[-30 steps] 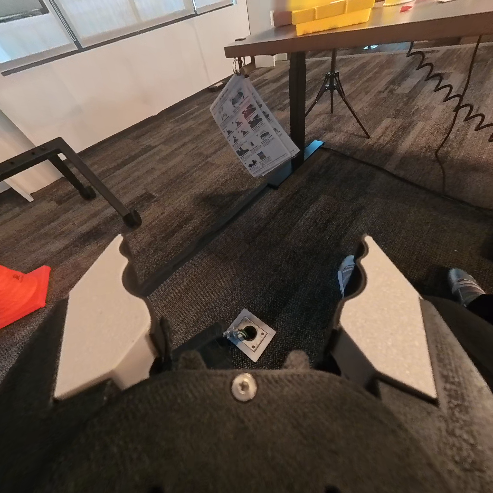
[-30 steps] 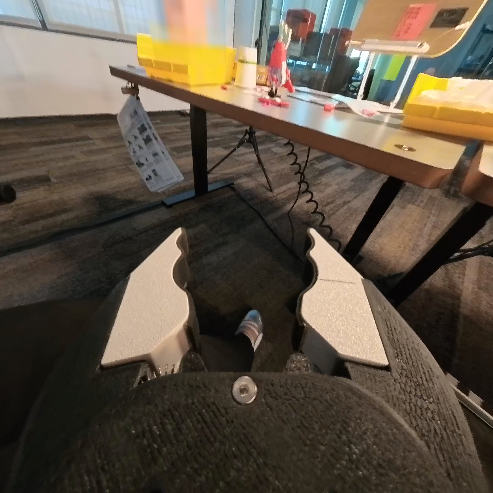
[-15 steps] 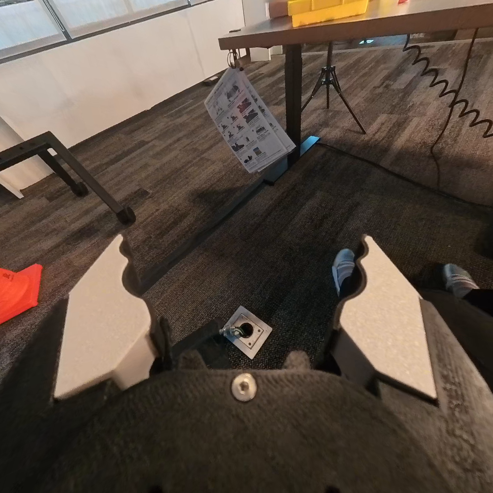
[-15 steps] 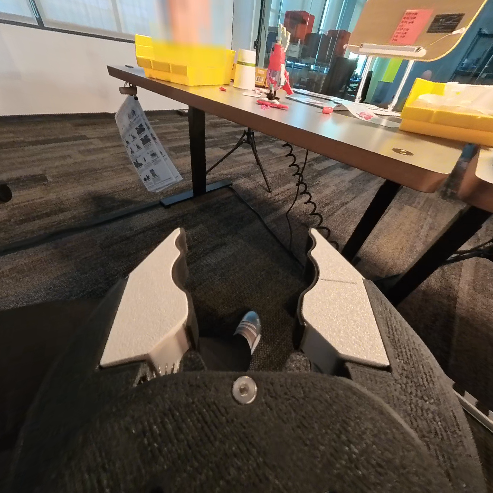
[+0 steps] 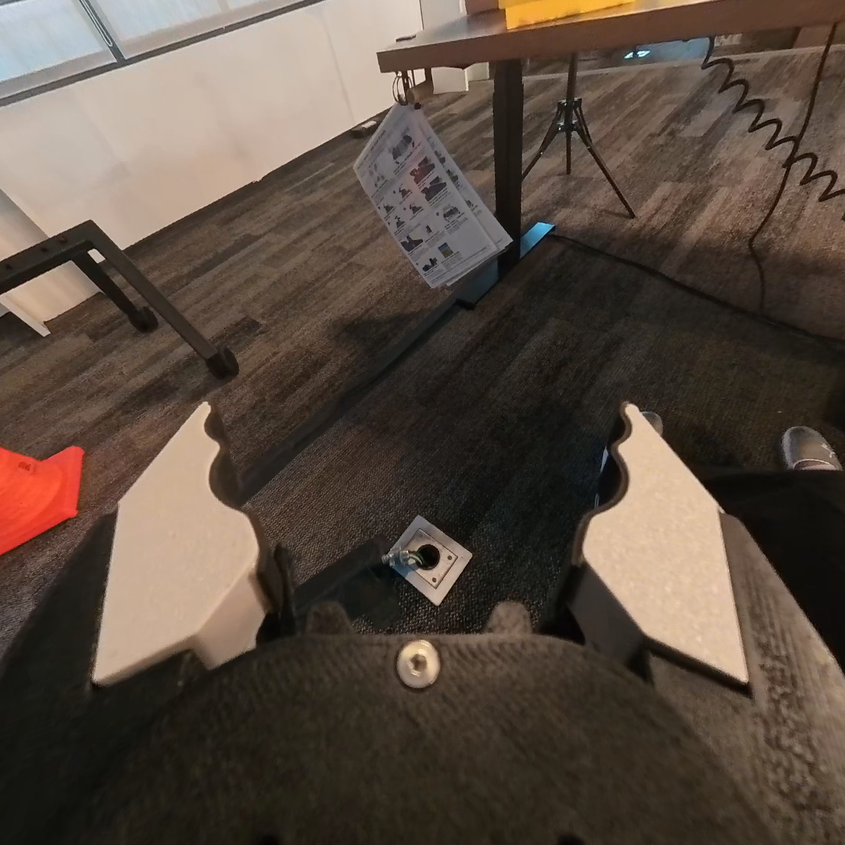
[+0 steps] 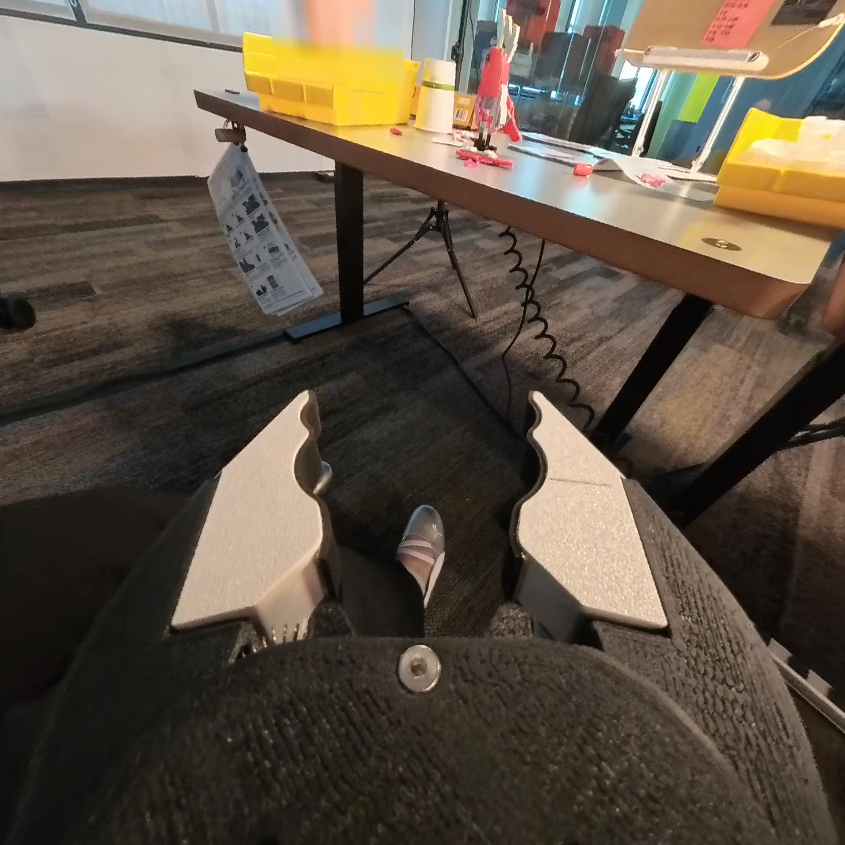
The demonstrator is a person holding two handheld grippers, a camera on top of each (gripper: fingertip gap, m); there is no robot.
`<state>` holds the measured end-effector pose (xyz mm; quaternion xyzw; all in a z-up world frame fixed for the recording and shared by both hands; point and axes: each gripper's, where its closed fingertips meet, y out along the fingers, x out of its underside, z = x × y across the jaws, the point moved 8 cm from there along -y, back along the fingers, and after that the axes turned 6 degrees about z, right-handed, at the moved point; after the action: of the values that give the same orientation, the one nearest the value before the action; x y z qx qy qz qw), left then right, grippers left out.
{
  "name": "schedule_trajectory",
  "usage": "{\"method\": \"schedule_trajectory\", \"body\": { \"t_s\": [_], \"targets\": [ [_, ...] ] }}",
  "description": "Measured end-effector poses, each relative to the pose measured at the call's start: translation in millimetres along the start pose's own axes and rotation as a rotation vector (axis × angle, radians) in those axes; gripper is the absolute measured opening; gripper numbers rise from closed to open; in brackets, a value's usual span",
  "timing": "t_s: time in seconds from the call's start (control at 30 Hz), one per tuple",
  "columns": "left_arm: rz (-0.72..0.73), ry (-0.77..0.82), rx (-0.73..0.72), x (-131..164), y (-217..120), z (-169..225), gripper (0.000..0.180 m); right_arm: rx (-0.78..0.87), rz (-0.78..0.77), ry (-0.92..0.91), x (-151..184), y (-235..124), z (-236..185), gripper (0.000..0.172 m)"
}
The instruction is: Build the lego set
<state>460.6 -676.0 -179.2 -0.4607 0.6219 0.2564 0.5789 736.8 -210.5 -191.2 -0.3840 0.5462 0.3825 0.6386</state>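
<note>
Grey carpet (image 5: 411, 411) is all that lies under both of my claws; neither one holds or touches anything. My left claw (image 5: 418, 411) is spread very wide, its two pale fingers (image 5: 183, 526) far apart, with only bare floor in the gap. It hangs low and tilted down. Closest below it is a square metal floor plate (image 5: 432, 564) with a round hole and a small fitting, lying just ahead of the claw's base and a little right of centre. A red-orange plastic piece (image 5: 36, 494) sits on the carpet off to the left, well apart.

My right claw (image 6: 423, 402) is also spread, though more narrowly, and nothing sits between its fingers (image 6: 580, 526) but air. Looking down through the gap I see my own shoe (image 6: 423, 535) on the carpet.

What there is to handle lies up and ahead, not down here. A brown worktop (image 6: 548, 201) runs from upper left away to the right, its long edge slanting across the right claw's view, and it stands higher than both claws. On it are a yellow bin (image 6: 329, 96), a white cup (image 6: 436, 98), a red and white toy figure (image 6: 491, 91) with small pink pieces by its foot, and a second yellow bin (image 6: 786, 183) at the far right. A printed sheet (image 6: 260, 237) hangs from the worktop's left corner, and a coiled black cable (image 6: 535, 311) drops beneath it. My right claw seems the nearer to the worktop.
</note>
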Motion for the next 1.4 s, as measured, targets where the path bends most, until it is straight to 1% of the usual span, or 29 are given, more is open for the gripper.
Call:
{"method": "schedule_trajectory", "body": {
  "t_s": [0.17,0.37,0.47,0.53,0.6,0.67,0.73,0.8,0.93,1.0,1.07,1.13,1.23,1.27,1.33,1.4],
  "targets": [
    [0.004,0.020,0.009,-4,6,4,0.157,0.004,0.003,-0.005,-1,4,3,0.087],
    [-0.050,0.061,0.008,9,23,13,0.157,0.014,-0.046,0.015,18,12,10,0.087],
    [-0.083,0.087,-0.008,18,43,19,0.158,0.011,-0.060,0.038,33,27,14,0.087],
    [-0.067,0.087,0.001,17,59,28,0.157,0.006,-0.061,0.052,40,38,17,0.087],
    [-0.044,0.094,0.028,9,76,39,0.158,0.005,-0.057,0.058,41,50,18,0.087],
    [-0.003,0.096,0.066,-5,93,53,0.158,0.009,-0.034,0.056,38,63,22,0.087],
    [0.055,0.101,0.114,-26,105,66,0.158,0.015,0.010,0.048,26,66,26,0.087],
    [0.125,0.099,0.156,-50,110,76,0.158,0.033,0.069,0.032,9,66,32,0.087],
    [0.255,0.029,0.237,-95,114,95,0.157,0.090,0.220,0.024,-41,52,45,0.087],
    [0.317,-0.004,0.272,-112,111,100,0.155,0.120,0.278,-0.006,-65,42,50,0.086],
    [0.372,-0.016,0.289,-123,104,104,0.149,0.149,0.310,-0.054,-84,30,53,0.084],
    [0.407,-0.010,0.303,-129,96,107,0.143,0.168,0.335,-0.111,-97,15,52,0.083],
    [0.430,-0.023,0.304,-127,80,109,0.139,0.172,0.363,-0.152,-105,-6,46,0.080],
    [0.437,-0.053,0.290,-124,75,110,0.139,0.156,0.380,-0.125,-104,-10,44,0.081],
    [0.449,-0.123,0.300,-118,66,113,0.139,0.092,0.434,-0.011,-105,-16,39,0.083],
    [0.454,-0.150,0.298,-113,64,114,0.138,0.074,0.469,0.080,-106,-14,38,0.085]
  ]
}}
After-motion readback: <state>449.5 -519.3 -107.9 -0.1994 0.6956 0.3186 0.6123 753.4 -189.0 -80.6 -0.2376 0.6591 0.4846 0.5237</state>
